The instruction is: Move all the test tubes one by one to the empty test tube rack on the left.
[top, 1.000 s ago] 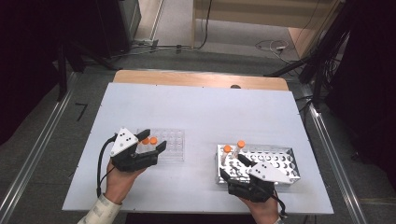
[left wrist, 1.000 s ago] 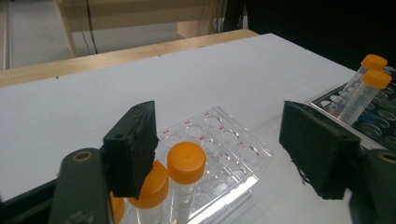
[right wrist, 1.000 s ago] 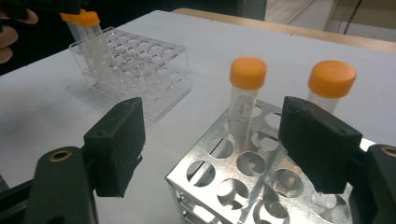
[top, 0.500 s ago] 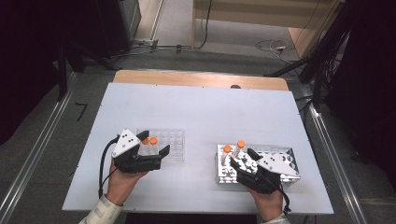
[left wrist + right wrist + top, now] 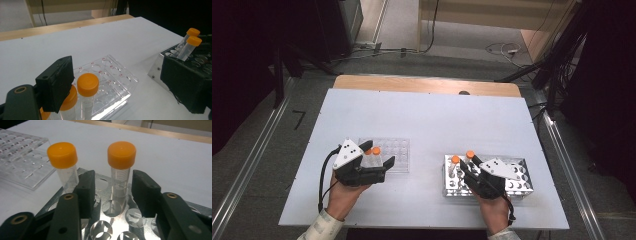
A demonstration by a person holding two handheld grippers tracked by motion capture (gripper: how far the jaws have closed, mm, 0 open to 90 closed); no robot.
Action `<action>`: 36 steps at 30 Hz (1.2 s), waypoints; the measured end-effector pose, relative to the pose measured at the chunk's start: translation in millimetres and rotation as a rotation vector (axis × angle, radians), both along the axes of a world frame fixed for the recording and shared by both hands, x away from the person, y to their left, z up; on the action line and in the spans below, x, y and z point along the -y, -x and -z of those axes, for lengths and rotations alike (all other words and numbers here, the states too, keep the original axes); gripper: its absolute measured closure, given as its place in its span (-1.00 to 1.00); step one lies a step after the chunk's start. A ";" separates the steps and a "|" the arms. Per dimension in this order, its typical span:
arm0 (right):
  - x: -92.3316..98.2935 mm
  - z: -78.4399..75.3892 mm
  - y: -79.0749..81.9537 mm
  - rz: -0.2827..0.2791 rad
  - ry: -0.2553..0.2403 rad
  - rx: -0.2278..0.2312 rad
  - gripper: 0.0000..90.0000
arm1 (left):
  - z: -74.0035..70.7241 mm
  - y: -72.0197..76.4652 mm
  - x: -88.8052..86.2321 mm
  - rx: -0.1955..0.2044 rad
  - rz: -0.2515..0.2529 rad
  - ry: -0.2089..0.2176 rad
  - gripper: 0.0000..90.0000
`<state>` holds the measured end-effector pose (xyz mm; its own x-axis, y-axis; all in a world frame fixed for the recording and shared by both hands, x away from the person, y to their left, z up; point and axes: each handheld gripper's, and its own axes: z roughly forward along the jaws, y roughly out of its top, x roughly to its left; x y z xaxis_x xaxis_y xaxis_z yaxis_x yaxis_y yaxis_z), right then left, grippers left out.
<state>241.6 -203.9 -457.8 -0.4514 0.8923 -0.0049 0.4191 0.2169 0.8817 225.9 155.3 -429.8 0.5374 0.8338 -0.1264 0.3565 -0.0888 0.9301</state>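
While both forearms came in from the near edge in the high view, the left gripper (image 5: 376, 156) hung over the clear rack (image 5: 388, 154) and the right gripper (image 5: 468, 167) over the metal rack (image 5: 517, 172). Seen from the left gripper view, that gripper's jaws stood wide apart, gripping nothing, two orange-capped tubes (image 5: 87, 96) upright between them in the clear rack (image 5: 117, 82). Looking along the right gripper (image 5: 113, 192), its jaws had just been closing around one capped tube (image 5: 121, 170) standing in the metal rack (image 5: 110, 220), gaps left on both sides, another tube (image 5: 63, 163) just outside.
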 end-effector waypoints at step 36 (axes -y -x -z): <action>6.7 -35.0 7.7 0.038 -0.033 0.079 0.60 | 0.2 2.2 4.0 0.006 0.005 0.002 -0.72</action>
